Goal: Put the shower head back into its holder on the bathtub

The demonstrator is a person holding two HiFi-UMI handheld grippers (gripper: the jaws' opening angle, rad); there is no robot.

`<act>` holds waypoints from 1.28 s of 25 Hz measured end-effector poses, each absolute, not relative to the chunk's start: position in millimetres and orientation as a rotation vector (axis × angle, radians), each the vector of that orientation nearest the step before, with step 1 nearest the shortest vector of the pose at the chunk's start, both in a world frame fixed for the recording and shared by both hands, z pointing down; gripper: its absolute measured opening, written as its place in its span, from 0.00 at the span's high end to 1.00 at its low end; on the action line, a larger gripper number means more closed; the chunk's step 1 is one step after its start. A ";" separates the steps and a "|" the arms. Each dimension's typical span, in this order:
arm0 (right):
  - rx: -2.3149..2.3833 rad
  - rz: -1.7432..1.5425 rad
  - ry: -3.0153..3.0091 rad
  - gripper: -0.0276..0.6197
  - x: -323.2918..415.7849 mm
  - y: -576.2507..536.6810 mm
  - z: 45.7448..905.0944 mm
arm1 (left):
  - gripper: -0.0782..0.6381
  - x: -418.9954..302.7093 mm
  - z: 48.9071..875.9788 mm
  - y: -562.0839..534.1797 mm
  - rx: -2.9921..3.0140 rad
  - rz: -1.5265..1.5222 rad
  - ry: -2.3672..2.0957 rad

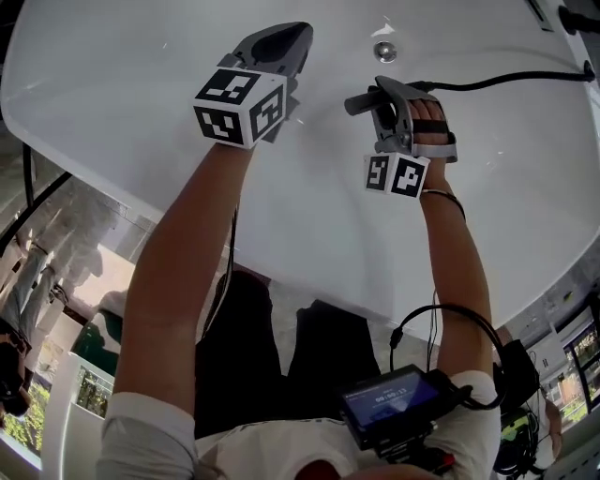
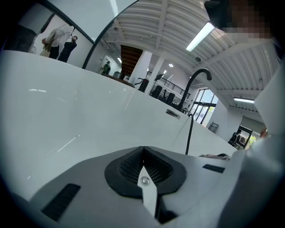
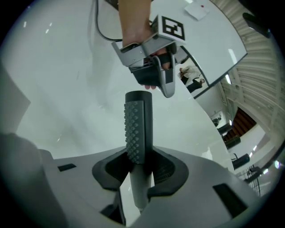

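Shower head (image 3: 136, 129) is clamped in the right gripper (image 1: 392, 114), centre-right over the tub (image 1: 141, 112), probably for carrying to its holder, which is unseen here. The left gripper (image 1: 279, 45), upper centre, is closed, empty and out of the way.

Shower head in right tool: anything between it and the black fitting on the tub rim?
Nothing visible. Only bare tub wall and its own hose lie between shower head and the fitting. Left tool sits on the opposite side, shut and empty.
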State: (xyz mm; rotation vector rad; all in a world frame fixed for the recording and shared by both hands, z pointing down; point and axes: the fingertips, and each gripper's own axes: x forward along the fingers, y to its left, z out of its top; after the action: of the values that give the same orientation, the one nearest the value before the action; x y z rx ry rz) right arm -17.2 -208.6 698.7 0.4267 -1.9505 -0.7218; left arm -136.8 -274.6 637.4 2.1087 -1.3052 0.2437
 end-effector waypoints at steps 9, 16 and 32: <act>0.815 -0.574 -2.051 0.77 -3.1 -201.1 556.3 | 0.87 -145.2 516.6 -259.3 2.222 0.157 -1.331; 1.007 -0.532 -2.103 0.77 38.5 -181.8 439.0 | 0.87 -96.9 416.7 -229.4 2.377 0.169 -1.299; 1.580 -0.384 -2.345 0.77 167.4 -205.9 205.0 | 0.87 -2.1 319.7 -186.3 2.448 0.095 -1.156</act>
State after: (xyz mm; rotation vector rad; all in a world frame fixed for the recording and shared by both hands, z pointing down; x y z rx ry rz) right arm 167.4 -205.9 205.0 1.5805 -2.3454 -0.3841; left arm -2.1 -186.3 319.7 2.4483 -1.1562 0.0953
